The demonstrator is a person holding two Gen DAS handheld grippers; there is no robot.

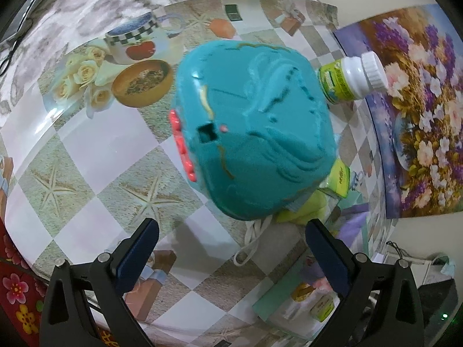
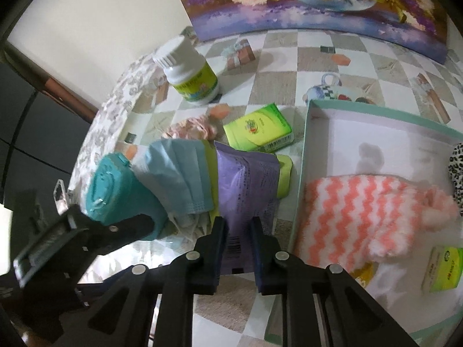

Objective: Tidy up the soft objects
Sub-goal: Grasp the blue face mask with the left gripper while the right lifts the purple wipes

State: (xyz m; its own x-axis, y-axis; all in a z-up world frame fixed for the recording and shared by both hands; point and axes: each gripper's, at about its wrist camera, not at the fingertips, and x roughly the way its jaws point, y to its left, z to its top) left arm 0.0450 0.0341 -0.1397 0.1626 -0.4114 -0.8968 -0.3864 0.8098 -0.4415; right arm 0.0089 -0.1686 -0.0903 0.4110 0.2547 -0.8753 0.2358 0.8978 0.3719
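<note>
My right gripper [image 2: 238,231] is shut on the near end of a purple soft packet [image 2: 246,185], which lies over a yellow-green cloth [image 2: 285,176]. Just left of it sits a blue face mask [image 2: 179,176]. A pink-and-white zigzag sock [image 2: 361,214] lies in the white box with a teal rim [image 2: 303,173] on the right. My left gripper [image 1: 231,248] stands open above the table with nothing between its fingers, just short of a teal plastic case [image 1: 251,133]. A white strap [image 1: 254,243] trails from under the case.
A white bottle [image 2: 188,72] with a green label stands at the back beside a green tissue pack [image 2: 257,128] and a pink scrunchie [image 2: 191,128]. A flower painting [image 2: 318,5] leans against the wall. A leopard-print item [image 2: 457,170] and another tissue pack [image 2: 442,271] lie in the box.
</note>
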